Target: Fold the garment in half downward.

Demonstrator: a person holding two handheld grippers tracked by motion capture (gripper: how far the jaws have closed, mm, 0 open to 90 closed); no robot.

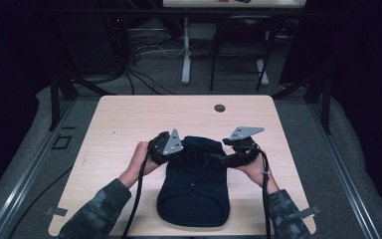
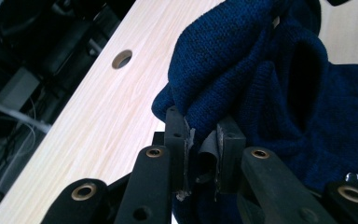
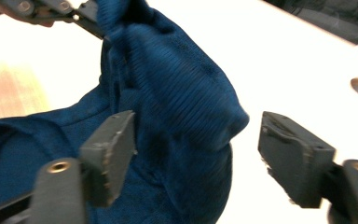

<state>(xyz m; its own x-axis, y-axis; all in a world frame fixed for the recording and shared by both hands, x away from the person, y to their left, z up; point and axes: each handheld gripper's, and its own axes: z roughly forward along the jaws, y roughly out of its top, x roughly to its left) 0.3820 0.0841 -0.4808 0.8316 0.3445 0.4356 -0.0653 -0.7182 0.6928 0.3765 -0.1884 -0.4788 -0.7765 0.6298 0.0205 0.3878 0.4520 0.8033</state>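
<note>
At frame centre, the left gripper [image 2: 200,140] pinches the sweater [image 1: 194,186]; the right gripper [image 3: 198,154], released, may let its fold flop open.

You sit at a light wooden table [image 1: 129,114] with round corners. Near its far edge there is a small round hole [image 1: 220,108]. The room around you is dark, and the light falls mostly on the table top. The floor [image 1: 154,74] is grey. Past the far edge, black cables [image 1: 139,74] lie in a tangle on it. A white table leg [image 1: 186,50] stands there, with dark chair legs [image 1: 238,55] just beside it. Metal rails [image 1: 25,174] run along the floor by the left and right edges.
</note>
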